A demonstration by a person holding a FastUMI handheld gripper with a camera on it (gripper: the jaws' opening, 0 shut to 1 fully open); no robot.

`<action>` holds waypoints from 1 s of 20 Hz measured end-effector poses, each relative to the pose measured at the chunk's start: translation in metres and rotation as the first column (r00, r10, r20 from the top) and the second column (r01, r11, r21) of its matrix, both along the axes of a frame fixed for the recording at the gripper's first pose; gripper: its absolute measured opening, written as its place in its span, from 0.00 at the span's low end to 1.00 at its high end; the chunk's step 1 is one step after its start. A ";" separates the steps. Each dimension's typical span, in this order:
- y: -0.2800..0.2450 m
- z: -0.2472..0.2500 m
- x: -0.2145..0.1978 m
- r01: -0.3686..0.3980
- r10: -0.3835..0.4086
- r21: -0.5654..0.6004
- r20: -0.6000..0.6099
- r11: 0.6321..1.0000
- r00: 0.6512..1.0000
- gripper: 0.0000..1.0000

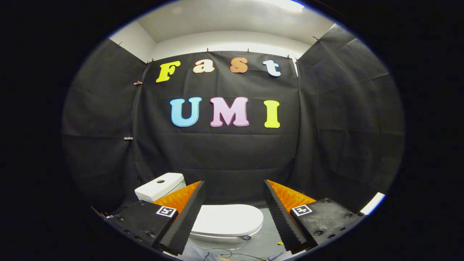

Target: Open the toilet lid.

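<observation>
The gripper (235,188) hangs in the air with its two fingers (188,214) spread wide apart, gripping nothing. Between the fingers and below them lies the lid (226,219), white, flat and closed over the bowl, with its rounded front edge pointing toward the right finger. A clear gap shows between that edge and the right finger, and nothing lies on top of the lid. Pale floor (261,243) shows below and to the right of the lid, with thin dark cables (224,252) trailing across it closest to the camera. Just beyond the left finger stands the white tank (159,186) with a round button on top. Behind it all, black cloth (224,156) walls close the booth on three sides.
</observation>
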State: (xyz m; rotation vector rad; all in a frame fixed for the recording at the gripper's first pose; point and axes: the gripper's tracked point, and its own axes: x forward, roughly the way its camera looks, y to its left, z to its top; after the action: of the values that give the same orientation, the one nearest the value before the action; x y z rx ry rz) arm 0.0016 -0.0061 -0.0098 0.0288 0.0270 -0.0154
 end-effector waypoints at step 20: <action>-0.094 -0.216 0.058 0.191 0.008 0.431 -0.418 0.882 0.908 1.00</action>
State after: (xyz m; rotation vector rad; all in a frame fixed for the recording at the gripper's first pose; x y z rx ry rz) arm 0.0592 -0.1000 -0.2260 0.5119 0.4542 -0.1127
